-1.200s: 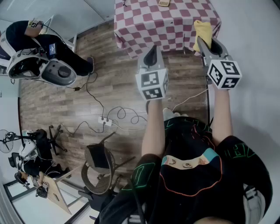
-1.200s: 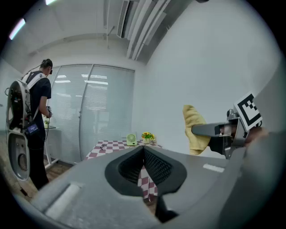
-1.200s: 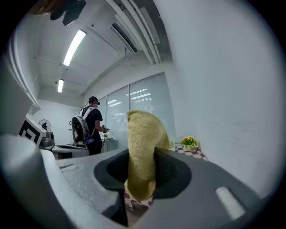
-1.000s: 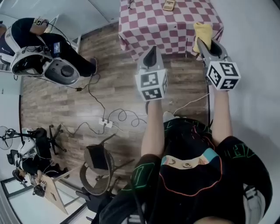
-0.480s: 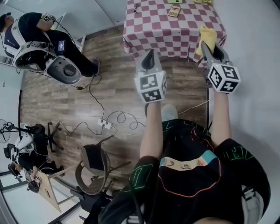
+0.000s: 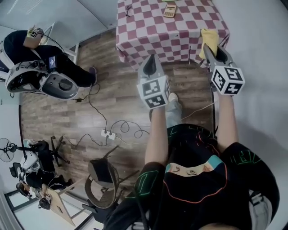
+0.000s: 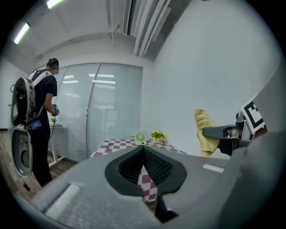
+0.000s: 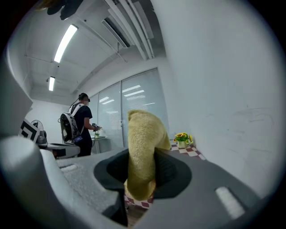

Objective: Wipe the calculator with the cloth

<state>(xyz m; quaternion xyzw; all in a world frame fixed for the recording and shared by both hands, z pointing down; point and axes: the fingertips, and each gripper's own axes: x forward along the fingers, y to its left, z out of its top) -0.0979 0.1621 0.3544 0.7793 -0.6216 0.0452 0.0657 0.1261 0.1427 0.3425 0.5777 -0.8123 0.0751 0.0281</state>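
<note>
The calculator (image 6: pixel 169 10) lies on the red-and-white checkered table (image 6: pixel 148 33) at the top of the head view, well ahead of both grippers. My right gripper (image 6: pixel 207 48) is shut on the yellow cloth (image 6: pixel 209 37), which hangs over the table's near right corner. In the right gripper view the cloth (image 8: pixel 143 147) stands up folded between the jaws. My left gripper (image 6: pixel 150 63) hovers over the wooden floor short of the table's front edge. Its jaws are pressed together with nothing between them (image 7: pixel 143 152).
On the table are glasses (image 6: pixel 128 10), a green fan (image 7: pixel 140 138) and a small flower pot (image 7: pixel 157 135). A person with a backpack rig (image 6: pixel 40 72) stands at the left. Cables and a power strip (image 6: pixel 108 134) lie on the floor, with a chair (image 6: pixel 103 175) behind. A white wall runs along the right.
The view has swung and the table sits a little lower and further left in it. Both grippers keep their places, the right one still holding the cloth.
</note>
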